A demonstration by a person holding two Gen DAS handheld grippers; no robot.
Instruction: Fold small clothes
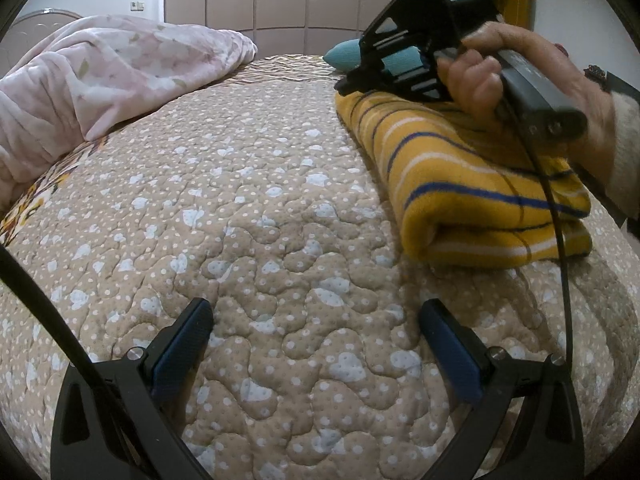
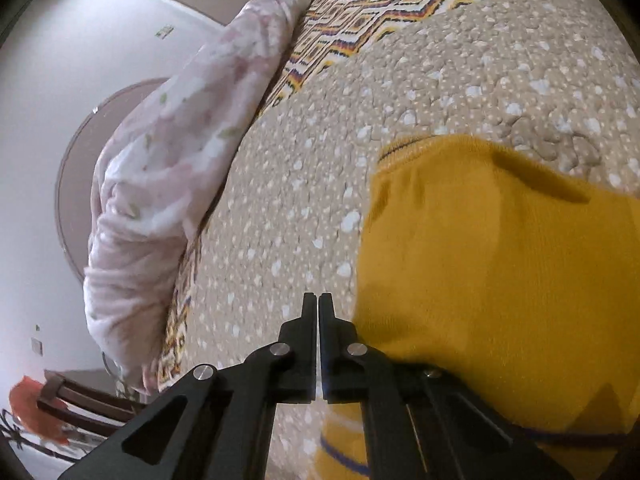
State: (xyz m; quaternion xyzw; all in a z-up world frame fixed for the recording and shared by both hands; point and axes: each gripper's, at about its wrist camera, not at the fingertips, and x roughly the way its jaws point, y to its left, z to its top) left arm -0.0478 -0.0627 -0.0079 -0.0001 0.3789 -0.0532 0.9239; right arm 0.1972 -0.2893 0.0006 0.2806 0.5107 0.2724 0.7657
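Observation:
A yellow garment with blue and white stripes [image 1: 472,176] lies folded on the beige quilted bedspread [image 1: 260,220] at the right. My left gripper [image 1: 316,320] is open and empty, low over the bedspread to the left of the garment. My right gripper [image 1: 352,80], held in a hand, rests on the garment's far end. In the right wrist view the right gripper [image 2: 318,300] has its fingers pressed together with nothing between them, over the left edge of the yellow garment [image 2: 500,260].
A crumpled pink floral blanket [image 1: 92,80] lies at the back left of the bed. A teal pillow [image 1: 344,54] sits at the far end. A zigzag-patterned sheet [image 2: 360,24] shows beyond the quilt. A wooden chair [image 2: 80,404] stands beside the bed.

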